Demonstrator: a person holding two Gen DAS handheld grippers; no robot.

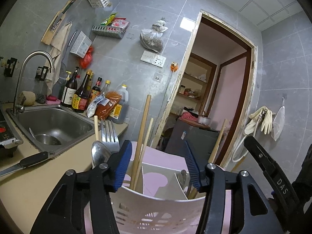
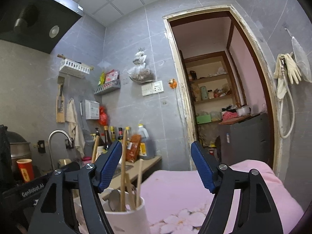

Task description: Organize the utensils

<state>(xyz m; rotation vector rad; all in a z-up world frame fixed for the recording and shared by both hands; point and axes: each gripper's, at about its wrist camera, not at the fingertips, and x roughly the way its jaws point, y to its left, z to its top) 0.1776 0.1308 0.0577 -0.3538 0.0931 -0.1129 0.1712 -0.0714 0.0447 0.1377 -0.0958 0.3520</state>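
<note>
A white slotted utensil holder (image 1: pixel 156 206) with dividers stands right under my left gripper (image 1: pixel 158 165). The blue pads are apart and press on nothing. Wooden chopsticks (image 1: pixel 143 128) stand in the holder's left compartment, rising between the pads. A spoon (image 1: pixel 99 156) and a fork (image 1: pixel 109 134) stick up just left of the left pad. In the right wrist view the holder (image 2: pixel 126 218) sits low and left, with chopsticks (image 2: pixel 123 171) and a spoon bowl (image 2: pixel 115 198) inside. My right gripper (image 2: pixel 158 167) is wide open above a pink cloth (image 2: pixel 195 185), with nothing between its pads.
A black-handled knife (image 1: pixel 29 160) lies on the beige counter by the steel sink (image 1: pixel 58 122). Sauce bottles (image 1: pixel 81 95) line the wall behind it. A red cup (image 2: pixel 25 169) and a pot stand at far left. A doorway (image 2: pixel 224 97) opens ahead.
</note>
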